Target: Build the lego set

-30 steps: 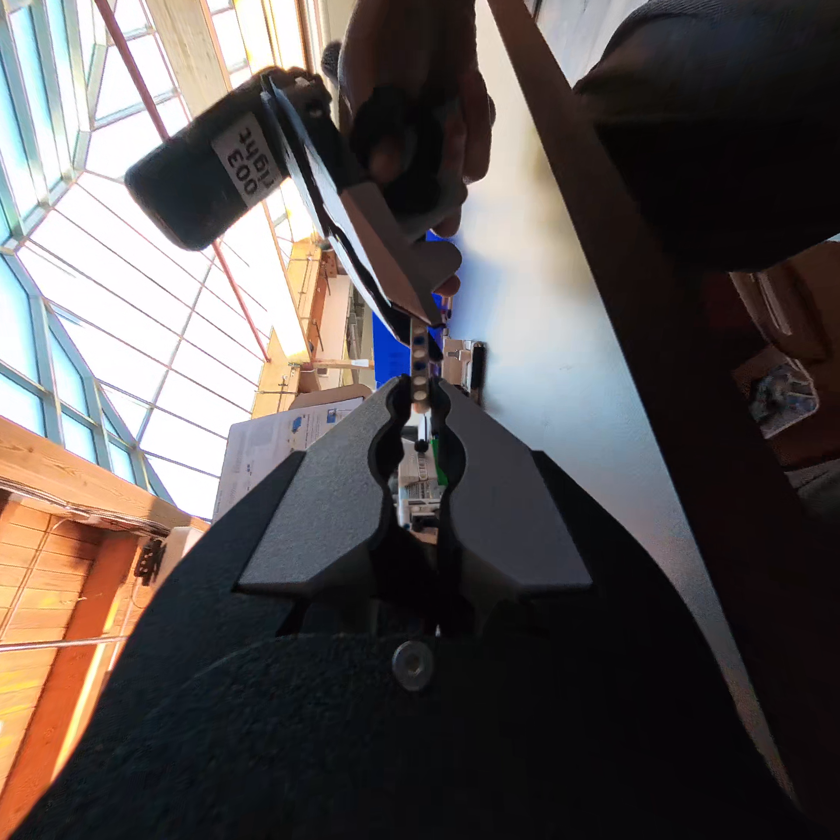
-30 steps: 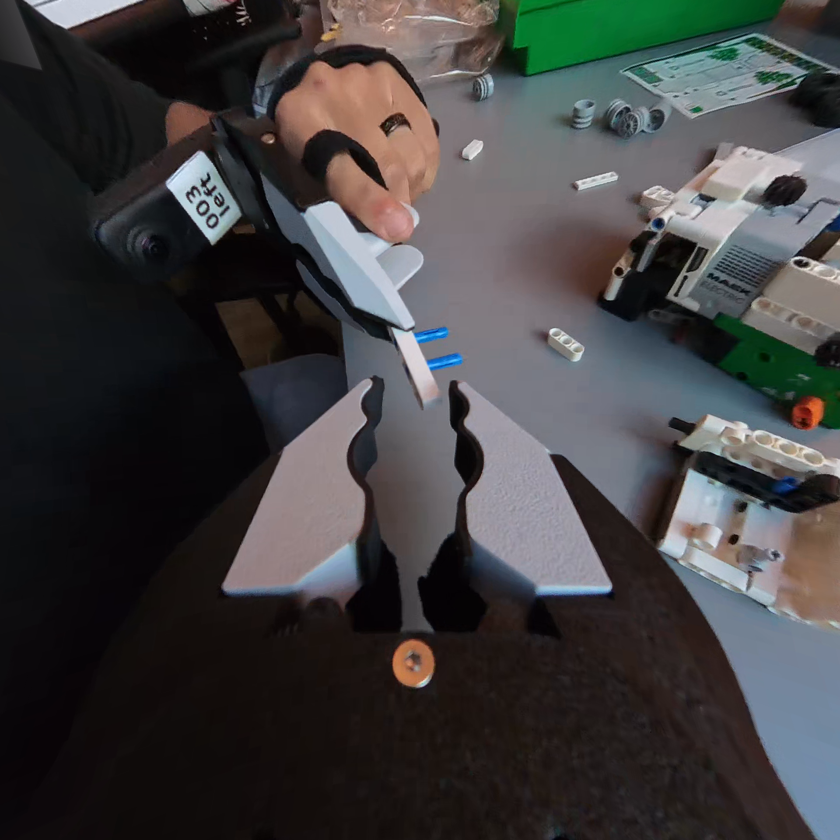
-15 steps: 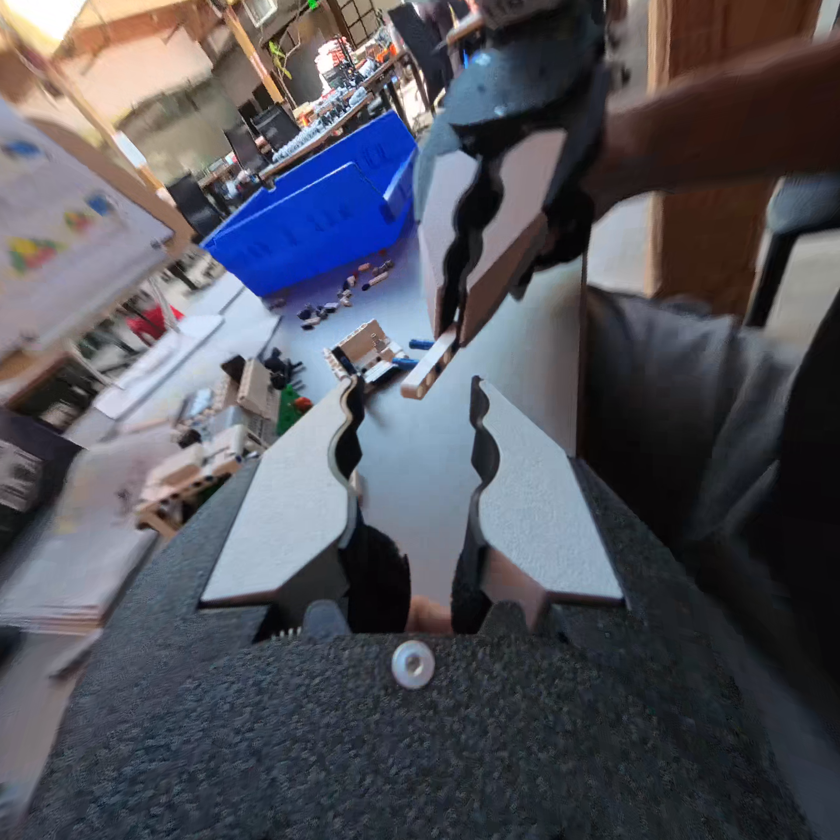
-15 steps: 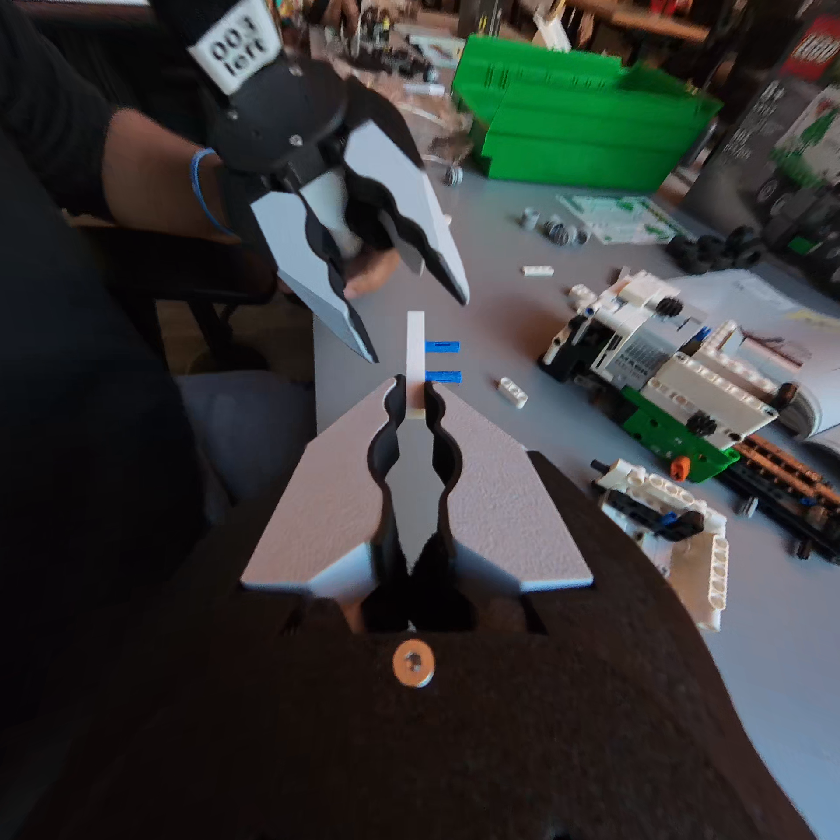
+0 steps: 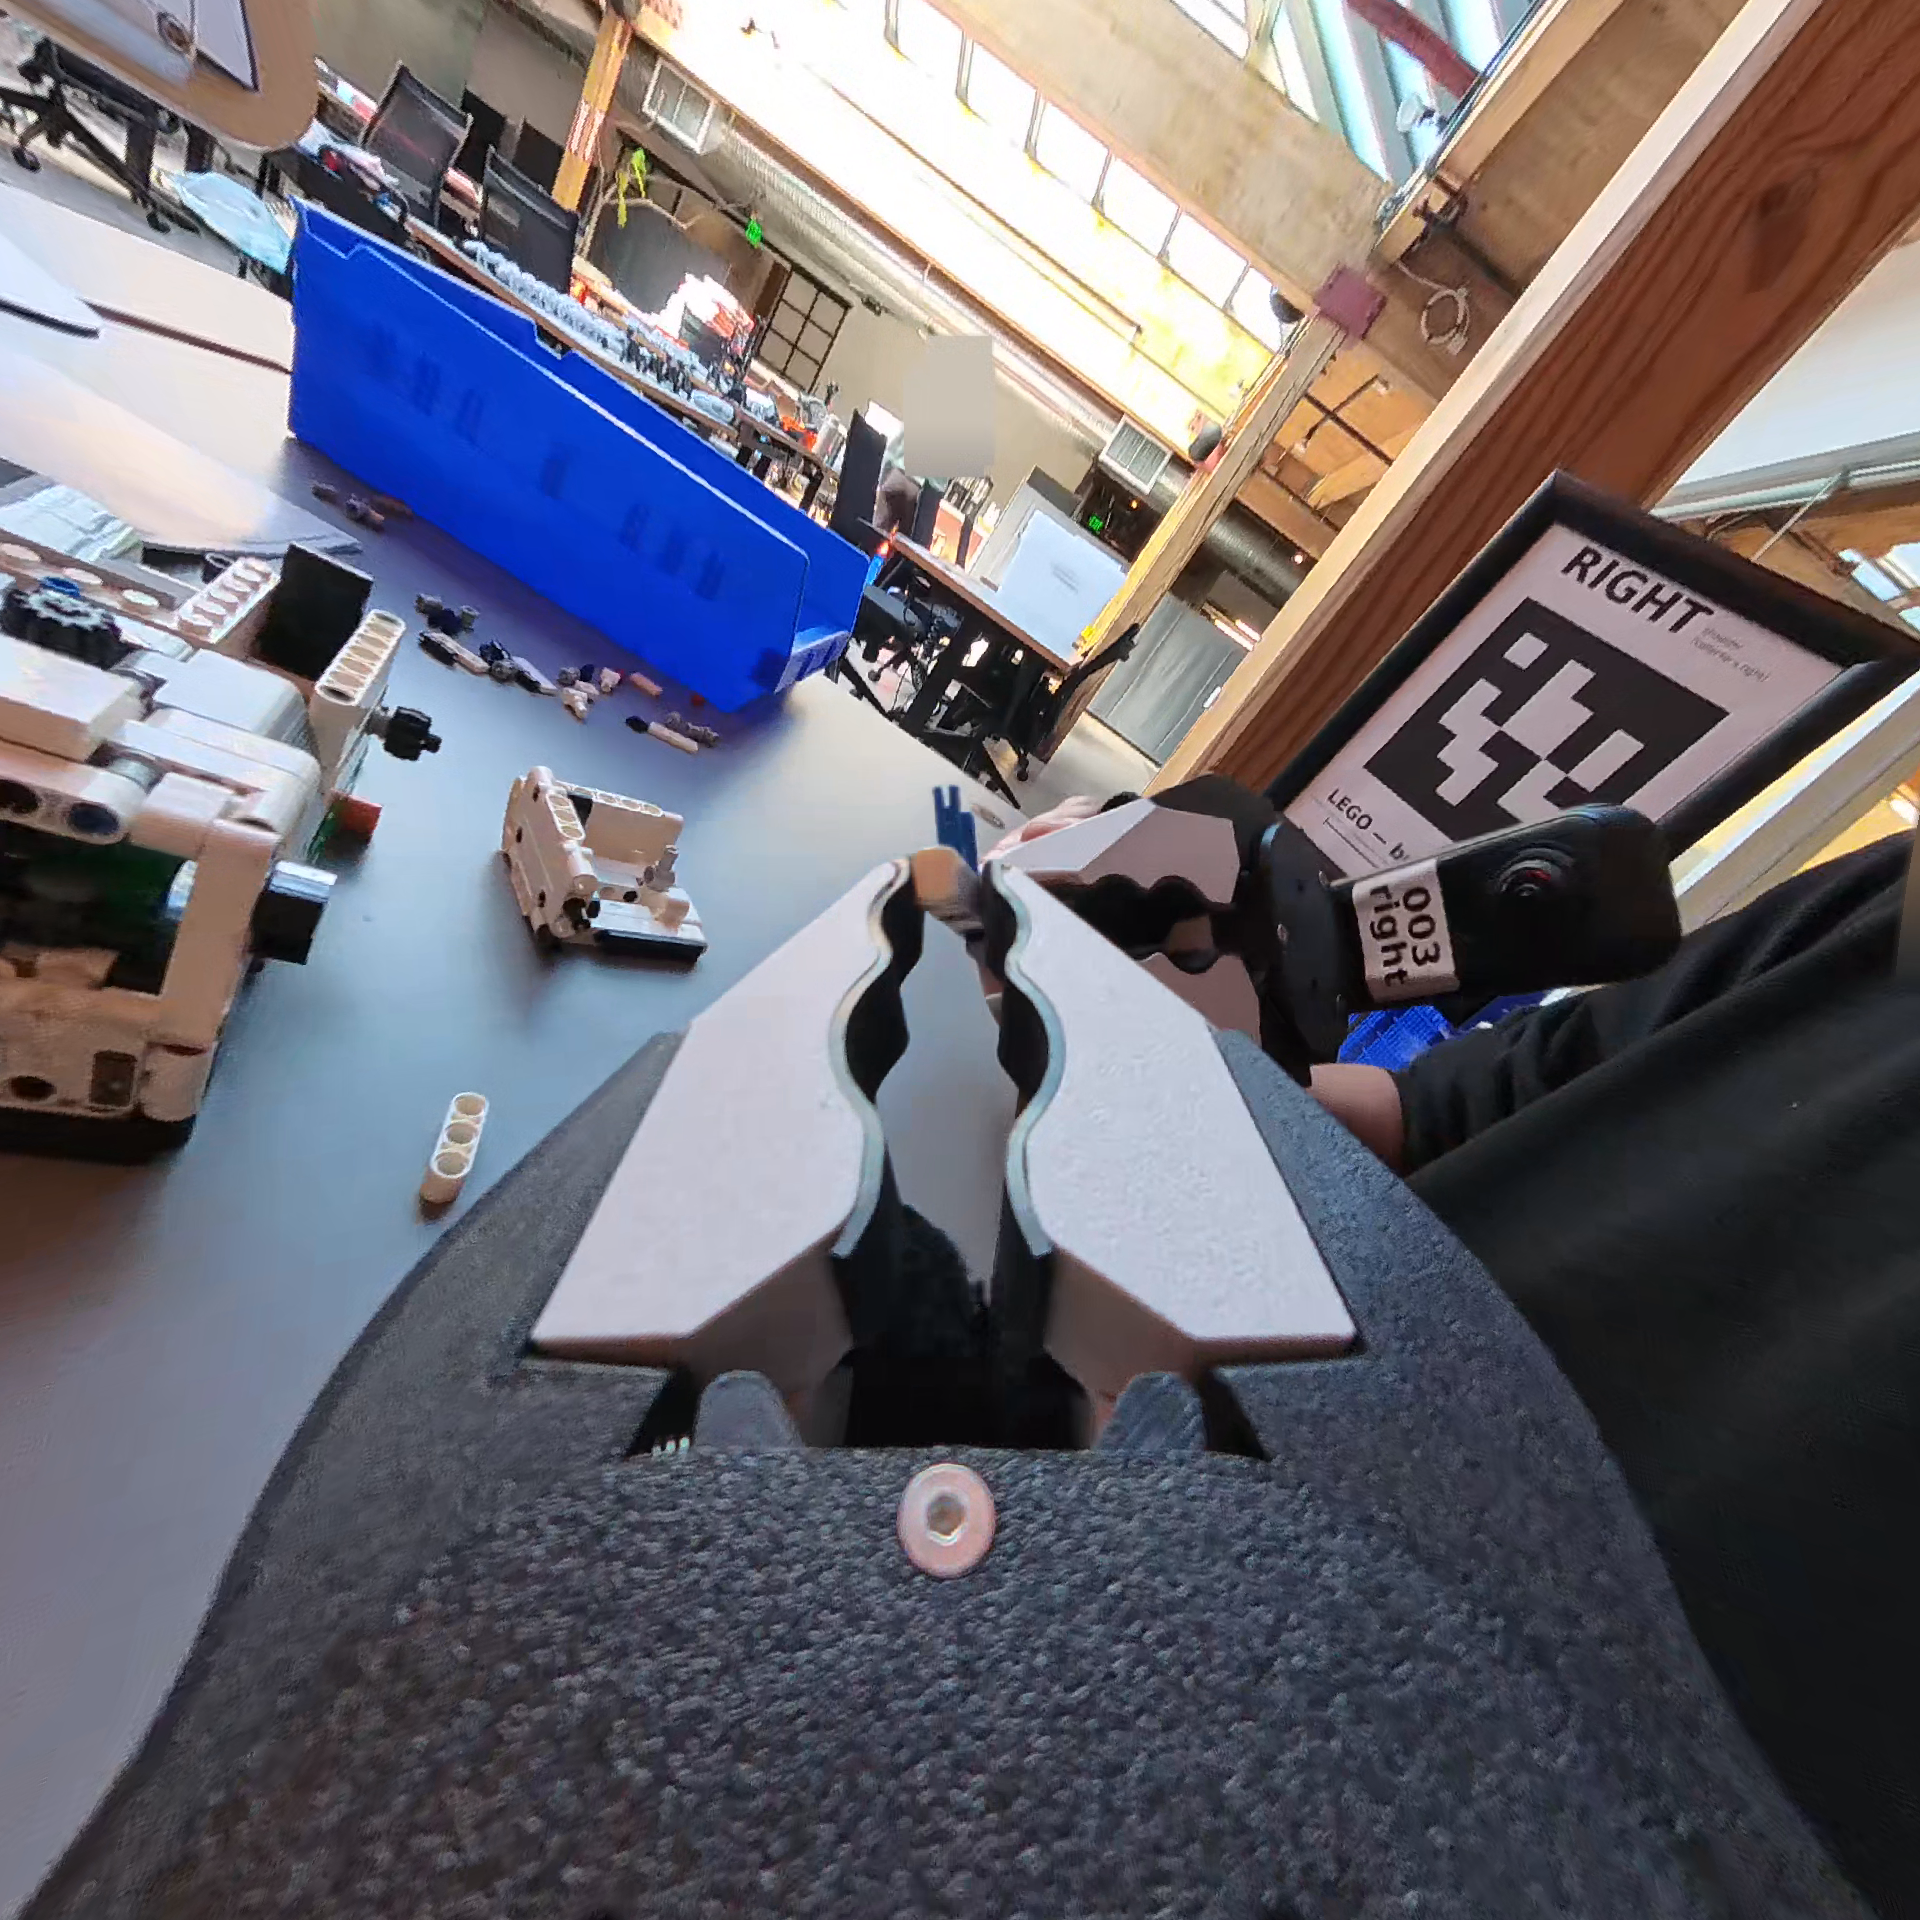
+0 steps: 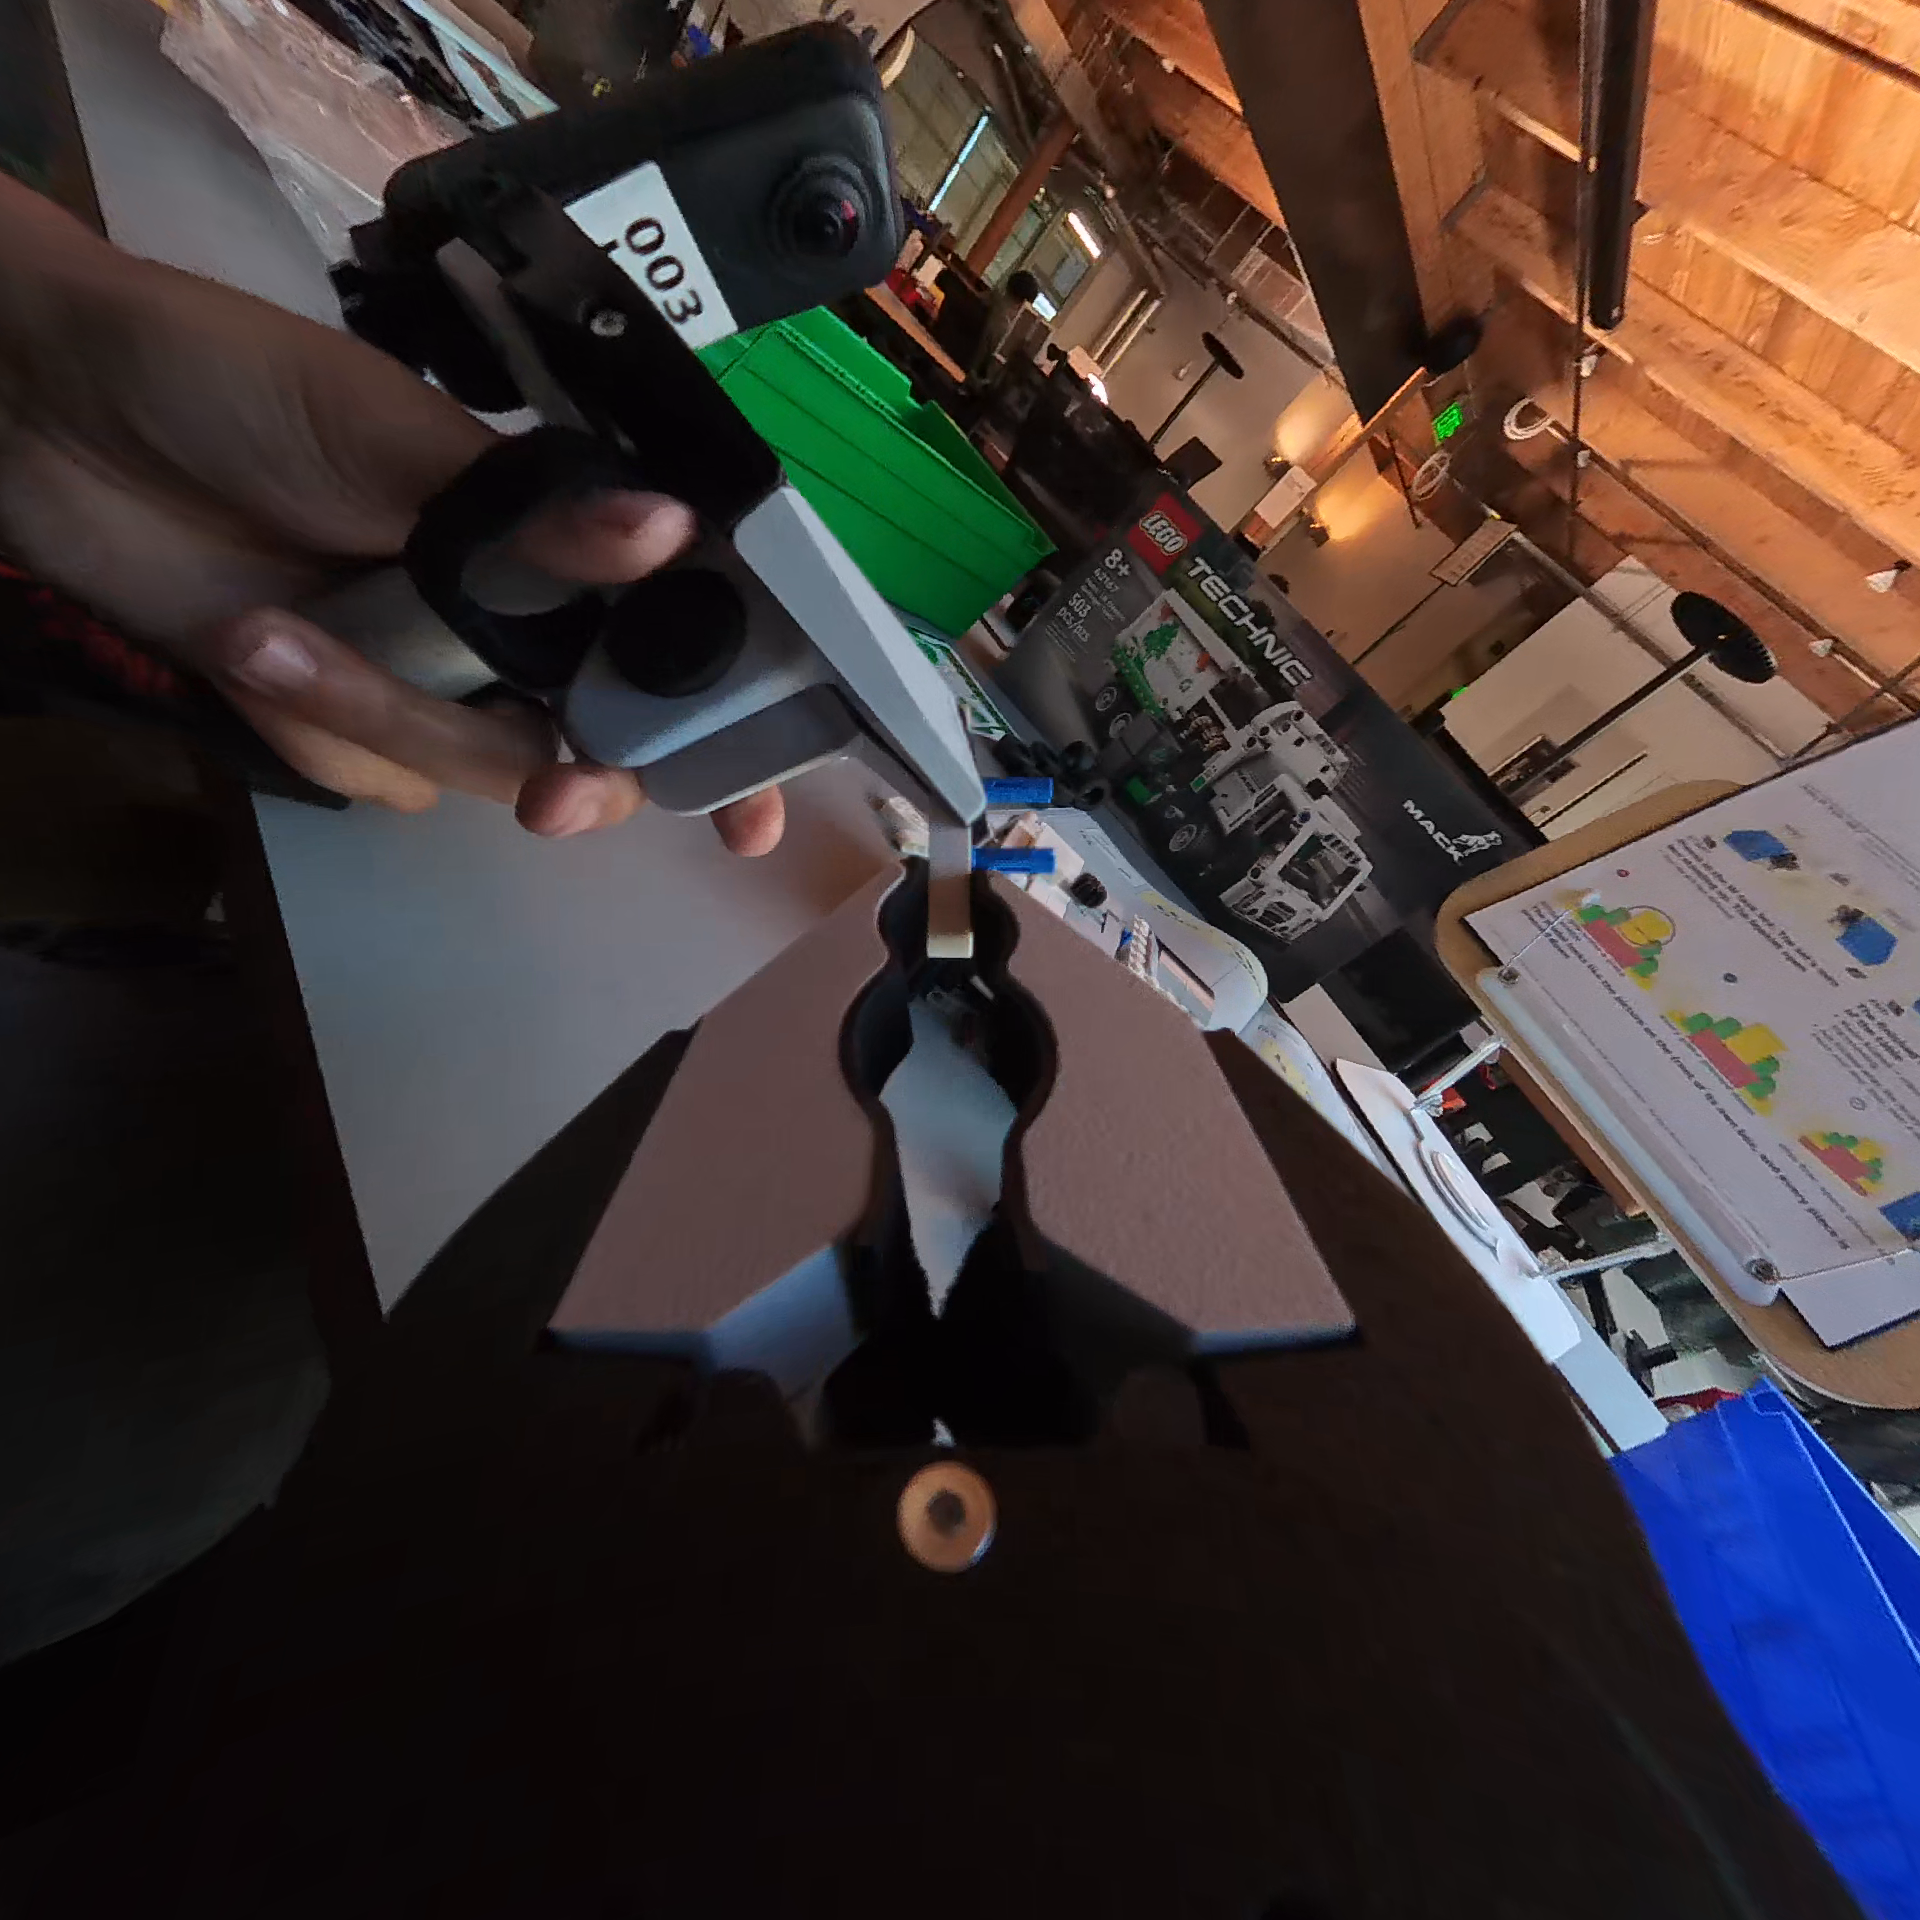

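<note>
Beam with blue pins being passed between tongs above the counter [image 5: 312, 1195].

Left wrist view: left tongs [image 5: 948, 881] are being closed narrowly on the white beam [image 5: 935, 878] end, right tongs [image 5: 1023, 847] meeting it; truck build [image 5: 114, 831] sitting well apart. Right wrist view: right tongs [image 6: 948, 906] are pinching the beam [image 6: 948, 914], blue pins [image 6: 1013, 826] projecting sideways. Judged: a regrip is being made; next, one grip must be released before seating.

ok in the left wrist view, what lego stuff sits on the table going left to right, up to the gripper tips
Big white truck build → loose white three-hole beam → small white sub-assembly → white beam with blue pins at the left gripper tips.
</note>
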Demonstrator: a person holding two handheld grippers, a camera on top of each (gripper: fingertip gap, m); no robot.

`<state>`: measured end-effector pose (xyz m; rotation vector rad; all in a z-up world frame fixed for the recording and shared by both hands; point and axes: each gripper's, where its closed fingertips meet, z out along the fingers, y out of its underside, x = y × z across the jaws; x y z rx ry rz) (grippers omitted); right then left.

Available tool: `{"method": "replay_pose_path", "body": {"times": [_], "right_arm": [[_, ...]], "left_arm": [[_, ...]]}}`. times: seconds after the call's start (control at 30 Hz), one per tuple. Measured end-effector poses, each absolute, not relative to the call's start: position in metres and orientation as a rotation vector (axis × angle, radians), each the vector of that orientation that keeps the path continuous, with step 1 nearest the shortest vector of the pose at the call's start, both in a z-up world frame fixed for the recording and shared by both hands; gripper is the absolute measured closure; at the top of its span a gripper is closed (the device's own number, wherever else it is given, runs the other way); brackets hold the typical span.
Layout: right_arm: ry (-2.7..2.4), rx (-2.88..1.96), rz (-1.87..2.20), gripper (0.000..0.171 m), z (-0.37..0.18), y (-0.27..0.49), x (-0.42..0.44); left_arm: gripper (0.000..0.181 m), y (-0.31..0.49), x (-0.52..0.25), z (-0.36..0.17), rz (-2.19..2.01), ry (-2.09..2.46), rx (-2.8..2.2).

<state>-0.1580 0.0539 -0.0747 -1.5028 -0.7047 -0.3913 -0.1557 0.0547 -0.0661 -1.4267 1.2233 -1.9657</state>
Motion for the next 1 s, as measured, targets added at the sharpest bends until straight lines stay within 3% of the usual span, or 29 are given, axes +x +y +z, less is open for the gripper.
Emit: {"method": "replay_pose_path", "body": {"times": [0.3, 0.63, 1.0], "right_arm": [[-0.567, -1.527, -0.357, 0.165, -0.072, 0.062, -0.159], [-0.67, -1.542, -0.344, 0.164, -0.081, 0.064, -0.172], [-0.738, -1.515, -0.444, 0.165, -0.083, 0.071, -0.178]], "left_arm": [[0.175, 0.062, -0.156, -0.062, -2.044, 1.146, -1.44], [0.174, 0.06, -0.171, -0.075, -1.827, 1.495, -1.312], [0.173, 0.065, -0.178, -0.08, -1.803, 1.534, -1.317]]}}
